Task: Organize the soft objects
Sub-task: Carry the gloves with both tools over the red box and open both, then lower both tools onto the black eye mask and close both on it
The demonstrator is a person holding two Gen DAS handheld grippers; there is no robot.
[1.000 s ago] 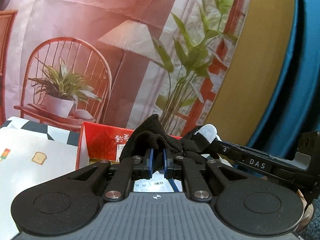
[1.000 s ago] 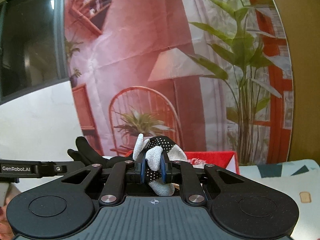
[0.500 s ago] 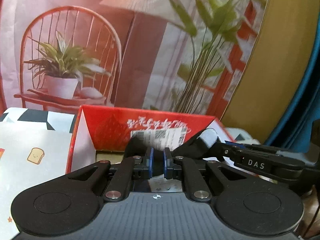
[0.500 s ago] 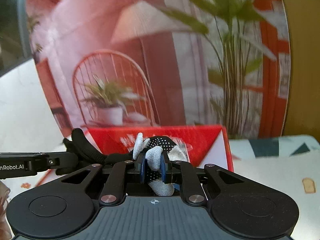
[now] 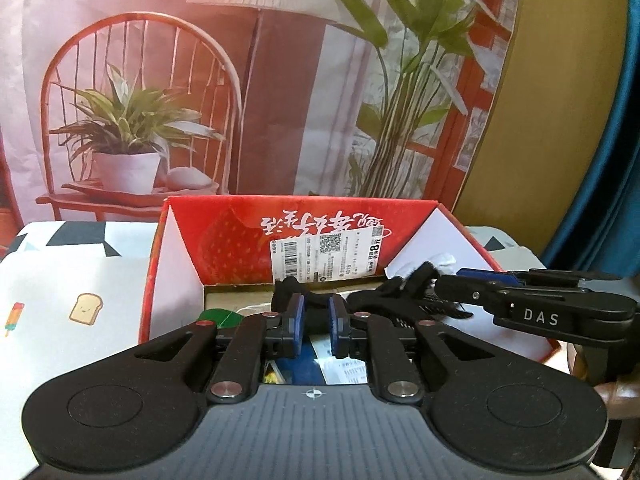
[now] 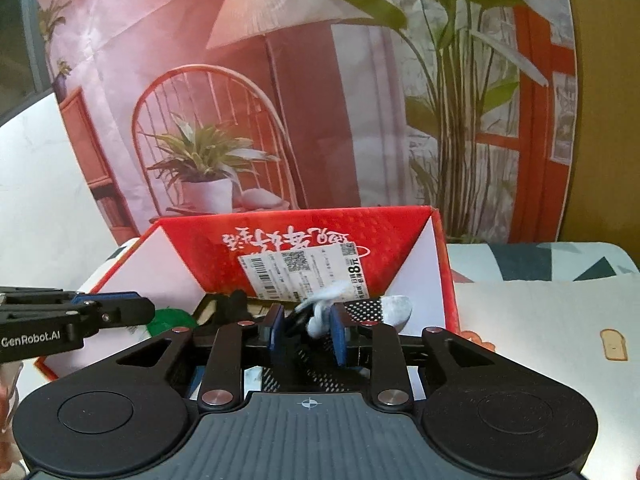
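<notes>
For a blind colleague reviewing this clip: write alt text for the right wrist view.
The right gripper hangs over an open red box, its jaws parted around a black and white glove that droops into the box. The left gripper reaches in from the left edge, and a printed backdrop of a chair, lamp and plants fills the background.

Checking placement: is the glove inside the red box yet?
Partly: the glove hangs over the red box opening, draped between the right tongs.

Both black grippers, left (image 5: 316, 320) and right (image 6: 307, 328), had blue finger pads, silver screws, ribbed grey bases and white "DAS" and "GenRobot.AI" lettering.
</notes>
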